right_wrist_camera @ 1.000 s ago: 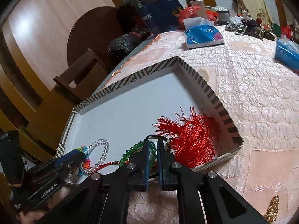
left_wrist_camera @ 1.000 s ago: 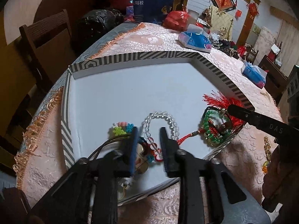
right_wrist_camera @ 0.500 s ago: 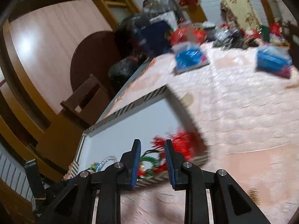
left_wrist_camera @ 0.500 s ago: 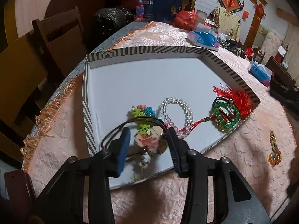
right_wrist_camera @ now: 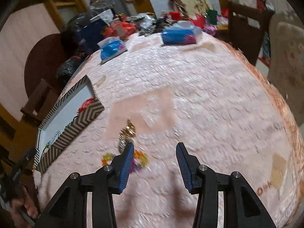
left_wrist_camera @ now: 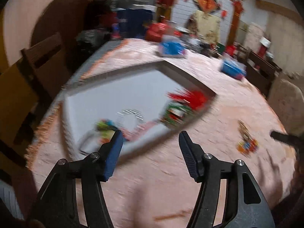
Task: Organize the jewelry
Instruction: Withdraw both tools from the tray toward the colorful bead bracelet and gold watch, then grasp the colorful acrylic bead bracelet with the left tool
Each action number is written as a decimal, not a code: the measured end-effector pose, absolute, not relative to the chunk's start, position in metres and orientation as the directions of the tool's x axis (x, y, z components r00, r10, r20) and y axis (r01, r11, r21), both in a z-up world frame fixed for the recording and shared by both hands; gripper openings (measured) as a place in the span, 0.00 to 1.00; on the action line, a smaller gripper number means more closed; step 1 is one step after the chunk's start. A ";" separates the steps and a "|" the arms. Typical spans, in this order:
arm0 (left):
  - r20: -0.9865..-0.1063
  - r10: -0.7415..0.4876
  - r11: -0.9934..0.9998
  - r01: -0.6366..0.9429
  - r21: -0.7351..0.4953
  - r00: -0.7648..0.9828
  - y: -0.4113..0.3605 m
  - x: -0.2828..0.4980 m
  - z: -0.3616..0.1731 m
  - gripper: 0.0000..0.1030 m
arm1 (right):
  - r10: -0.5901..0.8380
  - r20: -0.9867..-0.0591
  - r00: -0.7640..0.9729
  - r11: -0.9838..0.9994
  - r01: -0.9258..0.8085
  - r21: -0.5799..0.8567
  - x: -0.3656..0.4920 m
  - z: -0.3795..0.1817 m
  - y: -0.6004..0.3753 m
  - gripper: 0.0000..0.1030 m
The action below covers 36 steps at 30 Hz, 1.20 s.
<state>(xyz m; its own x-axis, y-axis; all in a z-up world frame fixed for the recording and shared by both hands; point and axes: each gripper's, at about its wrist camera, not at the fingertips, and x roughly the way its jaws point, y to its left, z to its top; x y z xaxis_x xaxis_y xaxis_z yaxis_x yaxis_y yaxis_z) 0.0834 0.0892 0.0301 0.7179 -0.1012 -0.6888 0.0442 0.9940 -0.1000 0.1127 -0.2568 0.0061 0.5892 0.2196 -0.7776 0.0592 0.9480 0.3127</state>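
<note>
on the worktop [right_wrist_camera: 218, 95], pink embossed cloth w/ fringed edge, sits the tray [right_wrist_camera: 79, 122]: shallow, pale flat floor, low zigzag-striped wall, angular outline. it's the collection spot, so most jewelry is already in it: red tassel [left_wrist_camera: 191, 97] + green bead bracelet [left_wrist_camera: 174, 112] at the right corner, clear bead bracelet [left_wrist_camera: 131, 114] mid, small multicolour bead piece [left_wrist_camera: 104, 125] near the front wall. left view is motion-blurred, detail soft.

one piece is not yet in: gold charm string [right_wrist_camera: 127, 133] w/ a colourful bead cluster [right_wrist_camera: 141, 157] at its near end, lying loose on the cloth, well apart from the tray. limp, linked, prob snags on the cloth texture.

right hand-held gripper [right_wrist_camera: 153, 152]: jaws opening, nothing between them, tilted down w/ its left finger over the bead cluster. reads as lining up for that pickup.

left hand-held gripper [left_wrist_camera: 150, 138]: jaws opening too, empty, hovering at the tray's near wall w/ the tray pieces just beyond the tips. looks released, no load.

blue tissue packs [right_wrist_camera: 178, 34] + clutter at the far end, not relevant.
</note>
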 end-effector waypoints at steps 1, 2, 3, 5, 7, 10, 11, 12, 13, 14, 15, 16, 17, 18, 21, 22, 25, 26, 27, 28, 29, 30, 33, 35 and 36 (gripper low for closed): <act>-0.700 -0.122 0.992 0.067 -0.105 0.704 0.079 0.081 0.023 0.59 | 0.205 -0.777 0.595 0.951 0.068 0.303 0.109 0.007 -0.260 0.43; -0.711 -0.134 0.991 0.081 -0.108 0.690 0.071 0.080 0.016 0.59 | 0.200 -0.772 0.603 0.950 0.075 0.305 0.106 0.009 -0.261 0.43; -0.719 -0.142 0.990 0.088 -0.113 0.681 0.066 0.080 0.009 0.59 | 0.205 -0.765 0.610 0.944 0.082 0.318 0.102 0.009 -0.263 0.43; -0.739 -0.155 0.988 0.103 -0.116 0.656 0.053 0.081 -0.006 0.59 | 0.202 -0.756 0.623 0.941 0.089 0.325 0.098 0.009 -0.260 0.43; -0.758 -0.131 0.991 0.095 -0.091 0.638 0.042 0.081 -0.017 0.59 | 0.181 -0.754 0.632 0.954 0.073 0.290 0.098 0.009 -0.249 0.43; -0.761 -0.152 0.988 0.122 -0.097 0.631 0.028 0.080 -0.017 0.59 | 0.142 -0.771 0.621 0.971 0.064 0.230 0.104 0.004 -0.235 0.43; -0.757 -0.168 0.985 0.144 -0.099 0.632 0.020 0.080 -0.013 0.59 | 0.127 -0.778 0.615 0.971 0.081 0.223 0.107 0.001 -0.236 0.43; -0.752 -0.188 0.980 0.172 -0.101 0.632 0.012 0.082 -0.010 0.59 | 0.096 -0.787 0.610 0.970 0.119 0.211 0.109 -0.002 -0.241 0.43; -0.746 -0.211 0.974 0.204 -0.103 0.632 0.004 0.083 -0.008 0.59 | 0.062 -0.793 0.606 0.965 0.166 0.202 0.110 -0.004 -0.248 0.43; -0.738 -0.241 0.964 0.242 -0.108 0.630 -0.007 0.086 -0.005 0.59 | 0.050 -0.794 0.606 0.959 0.192 0.207 0.111 -0.004 -0.253 0.43; -0.732 -0.278 0.952 0.282 -0.122 0.622 -0.019 0.090 -0.002 0.59 | 0.047 -0.789 0.612 0.949 0.219 0.226 0.110 -0.004 -0.261 0.43; -0.729 -0.311 0.940 0.313 -0.139 0.610 -0.028 0.094 -0.001 0.59 | 0.048 -0.786 0.616 0.939 0.240 0.245 0.110 -0.004 -0.267 0.43; -0.728 -0.351 0.922 0.354 -0.158 0.589 -0.041 0.100 -0.001 0.59 | 0.051 -0.784 0.619 0.925 0.268 0.271 0.108 -0.005 -0.276 0.43; -0.728 -0.372 0.910 0.381 -0.164 0.575 -0.050 0.104 -0.001 0.59 | 0.054 -0.782 0.621 0.913 0.287 0.291 0.108 -0.005 -0.282 0.43; -0.732 -0.413 0.876 0.457 -0.156 0.542 -0.077 0.117 -0.005 0.59 | 0.070 -0.775 0.629 0.878 0.330 0.346 0.106 -0.007 -0.296 0.44; -0.738 -0.429 0.861 0.483 -0.159 0.521 -0.084 0.119 -0.007 0.59 | 0.080 -0.774 0.629 0.866 0.340 0.366 0.106 -0.008 -0.300 0.44; -0.751 -0.442 0.832 0.536 -0.140 0.490 -0.102 0.121 -0.013 0.59 | 0.103 -0.773 0.626 0.853 0.344 0.392 0.106 -0.010 -0.303 0.44; -0.747 -0.432 0.833 0.542 -0.115 0.505 -0.106 0.122 -0.015 0.59 | 0.108 -0.773 0.625 0.852 0.342 0.396 0.106 -0.011 -0.303 0.44; -0.747 -0.422 0.835 0.540 -0.101 0.514 -0.108 0.122 -0.015 0.59 | 0.110 -0.773 0.624 0.853 0.340 0.396 0.106 -0.011 -0.303 0.44; -0.747 -0.422 0.836 0.539 -0.101 0.514 -0.109 0.122 -0.015 0.57 | 0.112 -0.774 0.623 0.854 0.337 0.396 0.107 -0.011 -0.302 0.44; -0.748 -0.426 0.837 0.535 -0.112 0.510 -0.109 0.124 -0.015 0.36 | 0.114 -0.775 0.622 0.855 0.335 0.395 0.107 -0.012 -0.302 0.44; -0.754 -0.418 0.840 0.532 -0.109 0.506 -0.109 0.123 -0.017 0.18 | 0.114 -0.775 0.622 0.857 0.334 0.393 0.107 -0.012 -0.301 0.44; -0.769 -0.419 0.841 0.526 -0.128 0.483 -0.100 0.119 -0.021 0.08 | 0.114 -0.776 0.621 0.859 0.330 0.391 0.108 -0.012 -0.300 0.44; -0.771 -0.410 0.843 0.526 -0.116 0.487 -0.093 0.114 -0.021 0.08 | 0.117 -0.777 0.619 0.859 0.329 0.391 0.108 -0.013 -0.300 0.44; -0.771 -0.402 0.846 0.523 -0.106 0.494 -0.088 0.110 -0.021 0.08 | 0.115 -0.779 0.616 0.861 0.328 0.387 0.109 -0.013 -0.300 0.44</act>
<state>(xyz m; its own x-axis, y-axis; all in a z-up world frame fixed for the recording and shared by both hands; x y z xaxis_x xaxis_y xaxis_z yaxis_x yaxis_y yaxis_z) 0.1098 -0.0879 -0.0212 0.4938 -0.4020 -0.7711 0.5229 0.8458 -0.1061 0.1085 -0.2995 -0.0129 0.6163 0.1154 -0.7790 0.3284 0.8614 0.3875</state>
